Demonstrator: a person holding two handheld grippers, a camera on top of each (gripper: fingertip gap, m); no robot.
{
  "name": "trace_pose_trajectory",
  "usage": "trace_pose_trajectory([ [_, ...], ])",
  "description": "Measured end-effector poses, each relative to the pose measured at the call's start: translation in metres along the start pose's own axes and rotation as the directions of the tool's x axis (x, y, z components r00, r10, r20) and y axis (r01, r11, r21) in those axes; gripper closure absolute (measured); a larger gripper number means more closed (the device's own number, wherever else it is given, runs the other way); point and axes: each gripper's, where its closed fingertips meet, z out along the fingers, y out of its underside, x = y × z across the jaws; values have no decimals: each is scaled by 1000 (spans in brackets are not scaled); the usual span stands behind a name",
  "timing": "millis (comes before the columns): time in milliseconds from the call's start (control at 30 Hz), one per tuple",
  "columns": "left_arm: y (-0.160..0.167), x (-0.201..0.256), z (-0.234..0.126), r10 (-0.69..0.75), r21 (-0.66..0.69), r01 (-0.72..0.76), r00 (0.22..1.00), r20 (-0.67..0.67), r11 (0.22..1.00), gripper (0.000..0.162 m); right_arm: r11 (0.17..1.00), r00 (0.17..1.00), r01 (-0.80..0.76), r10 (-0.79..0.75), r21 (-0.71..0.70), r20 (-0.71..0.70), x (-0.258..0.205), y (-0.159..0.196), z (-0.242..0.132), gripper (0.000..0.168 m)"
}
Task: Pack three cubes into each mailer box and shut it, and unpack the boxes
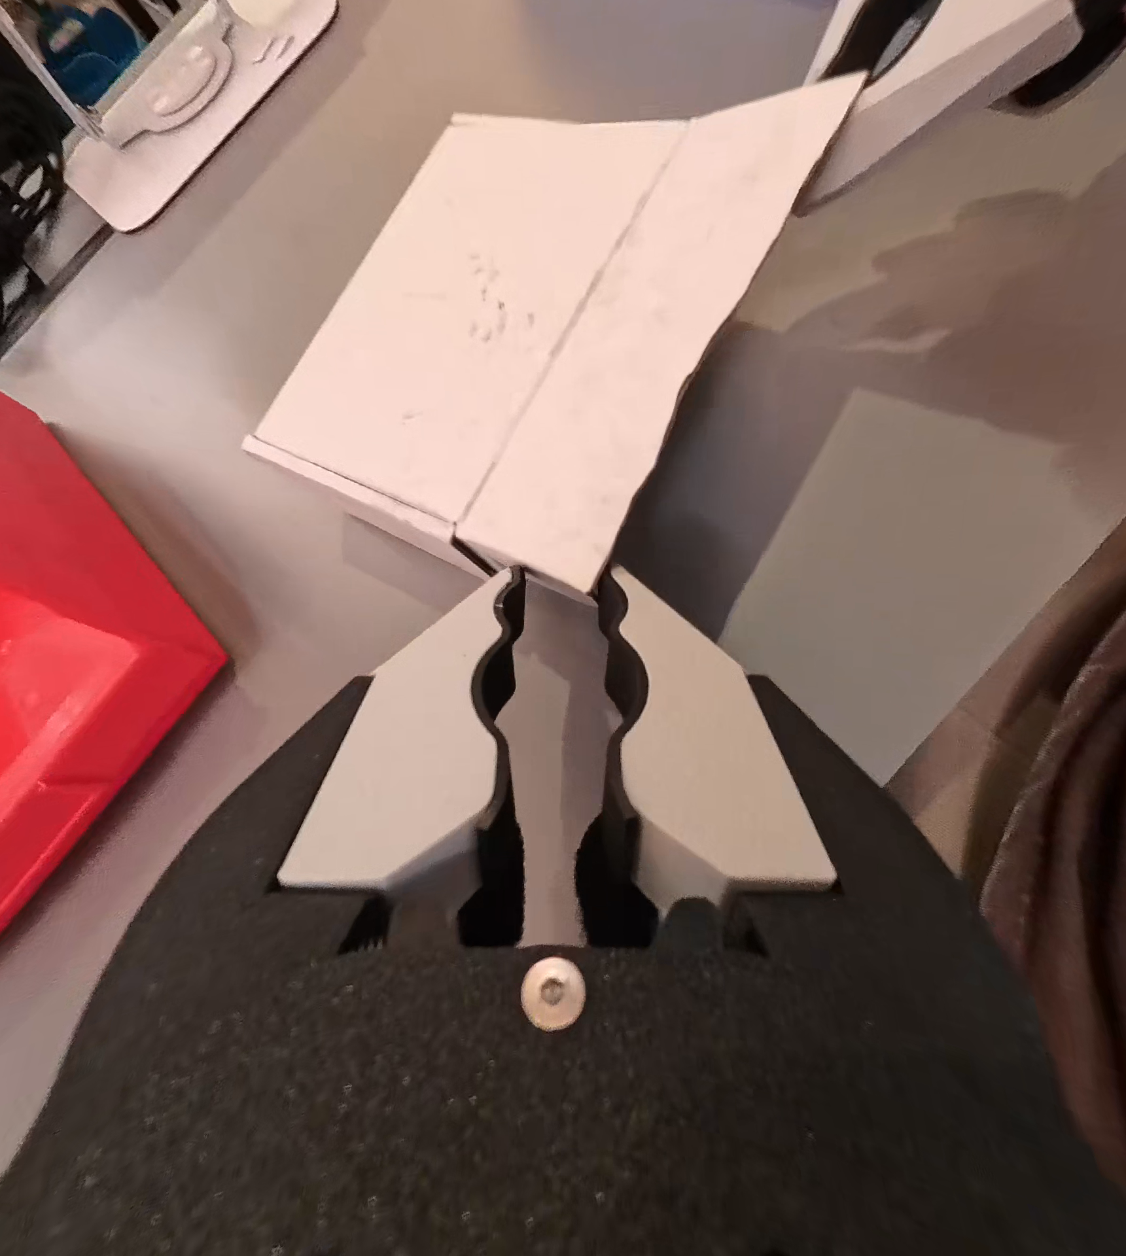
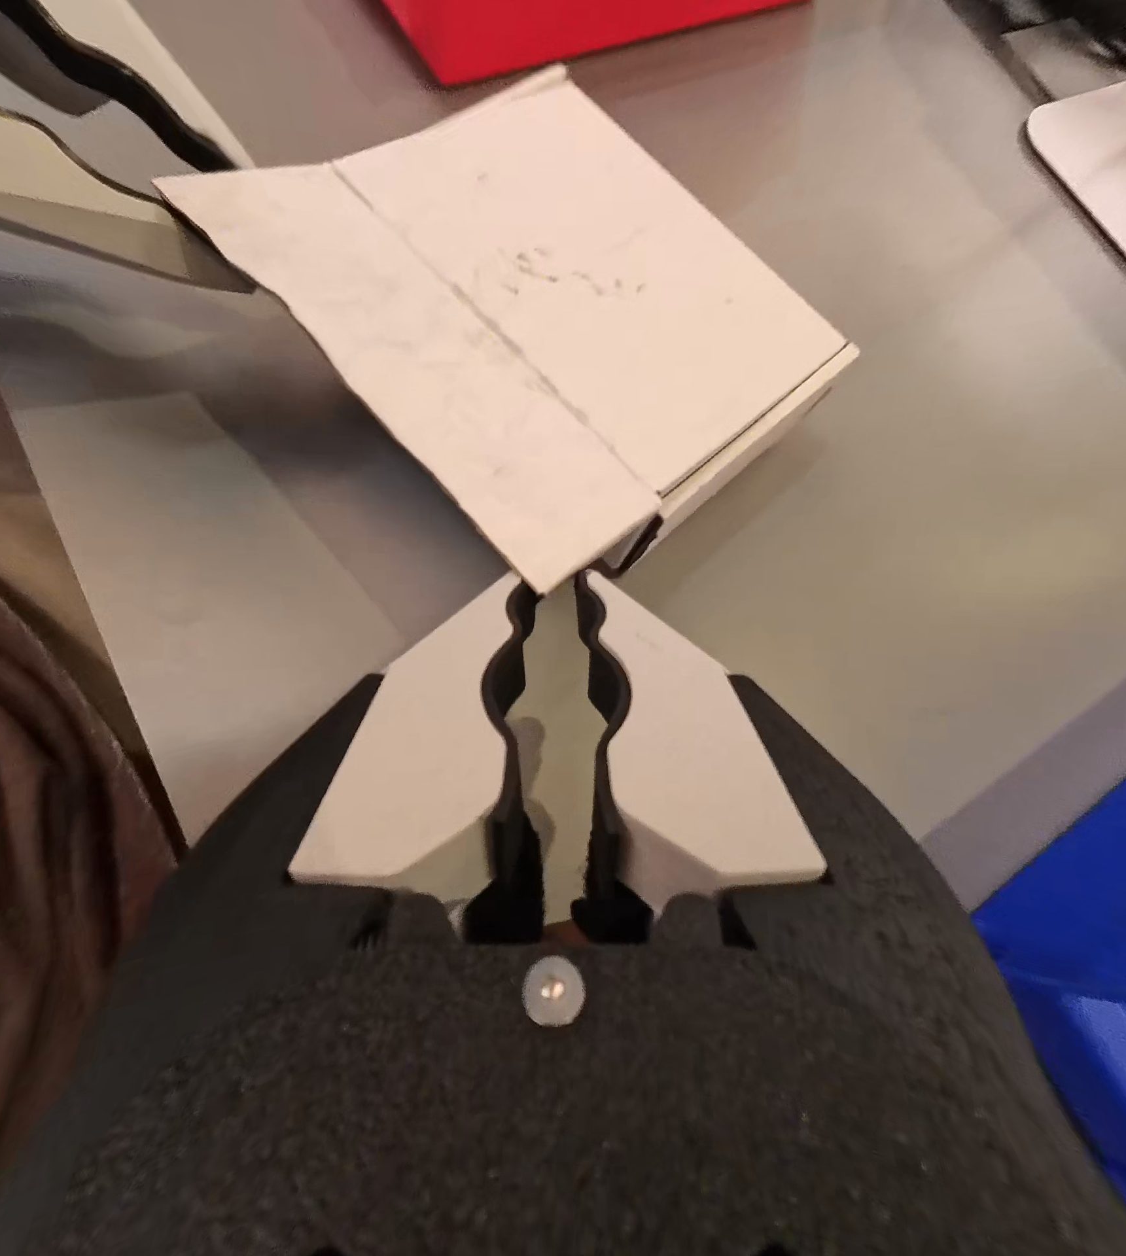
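Two hand-held grippers, left (image 1: pixel 558 584) and right (image 2: pixel 556 588), each slightly apart at opposite corners of the flap (image 1: pixel 641 353) sticking off the box (image 1: pixel 465 326), mid-frame on the desk (image 1: pixel 152 380).

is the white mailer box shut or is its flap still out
Not fully shut. The lid lies over the white mailer box, but its front flap sticks out untucked, with both grippers at its corners.

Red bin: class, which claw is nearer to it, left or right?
Left. The left claw is beside the red bin, at one corner of the white box flap. The right claw is at the flap's other corner, with the box between it and the bin.
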Motion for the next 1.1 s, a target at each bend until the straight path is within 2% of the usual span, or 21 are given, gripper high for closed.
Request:
trace_pose_trajectory([
  [200, 18, 0, 14, 80, -68, -79, 997, 4, 995, 144, 998, 998, -60, 61, -34, 33, 0, 15, 21, 158],
  [267, 26, 1, 13, 72, -82, -74, 997, -24, 994, 129, 998, 997, -65, 66, -27, 40, 2, 15, 19, 153],
  [333, 34, -4, 11, 70, -95, -73, 997, -35, 993, 121, 997, 993, -73, 74, -17, 95, 0, 18, 12, 136],
  [433, 46, -15, 9, 45, -128, -50, 998, -44, 991, 119, 992, 976, -126, 121, 19, 179, 1, 18, 2, 113],
  [567, 43, -11, 1, -22, -84, 10, 990, -139, 996, 117, 966, 938, -238, 201, 102, 284, 2, 3, -2, 99],
  [700, 22, 10, -2, -116, -29, 112, 955, -272, 993, 116, 973, 935, -223, 196, 57, 296, -2, 4, 14, 96],
  [833, 19, 19, 5, -84, -39, 76, 958, -275, 996, 111, 974, 932, -218, 192, 53, 309, -12, -3, 21, 95],
  [933, 18, 17, 8, -73, -33, 67, 962, -265, 997, 113, 976, 942, -209, 186, 56, 279, -10, -2, 23, 96],
  [1100, 16, 11, 7, -125, -34, 120, 952, -279, 992, 113, 942, 892, -332, 297, 48, 341, -10, -10, 22, 97],
])
